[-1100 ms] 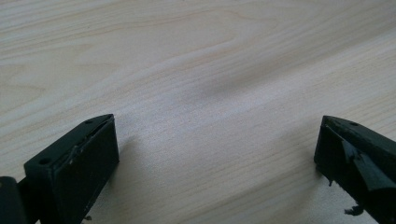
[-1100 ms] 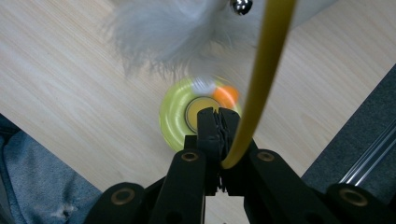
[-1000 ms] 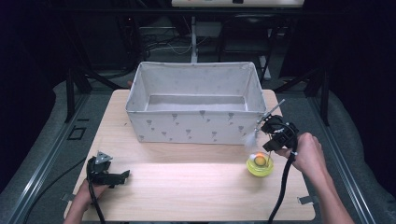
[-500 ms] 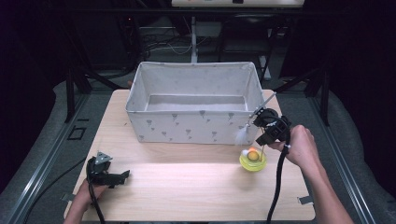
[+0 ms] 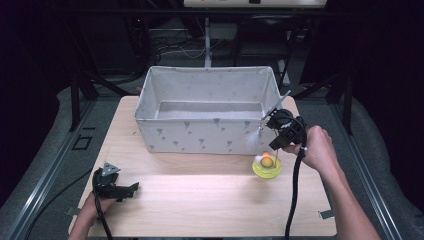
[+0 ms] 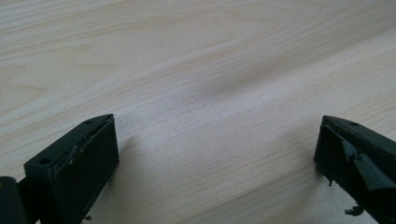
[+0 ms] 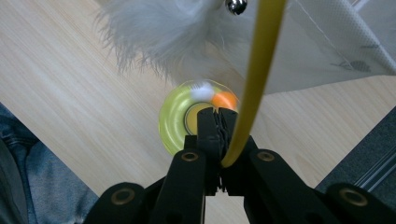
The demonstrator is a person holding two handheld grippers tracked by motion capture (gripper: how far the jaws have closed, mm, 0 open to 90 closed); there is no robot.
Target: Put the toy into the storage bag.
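Lifted leftward, right gripper (image 7: 217,116) clamps yellow wand (image 7: 254,79) above disc toy (image 7: 175,116).

A pale wooden table (image 5: 200,195) carries a white fabric bin (image 5: 205,135) and a yellow-green round toy (image 5: 266,169).

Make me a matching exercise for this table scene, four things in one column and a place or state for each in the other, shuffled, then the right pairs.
1. right hand-held gripper
2. left hand-held gripper
3. fabric bin
4. yellow ring toy

A. jaws wide apart over bare wood
B. at the table's far side
C. shut on a thin yellow wand
D. on the table, right of the bin's front

Pairs: 1-C, 2-A, 3-B, 4-D
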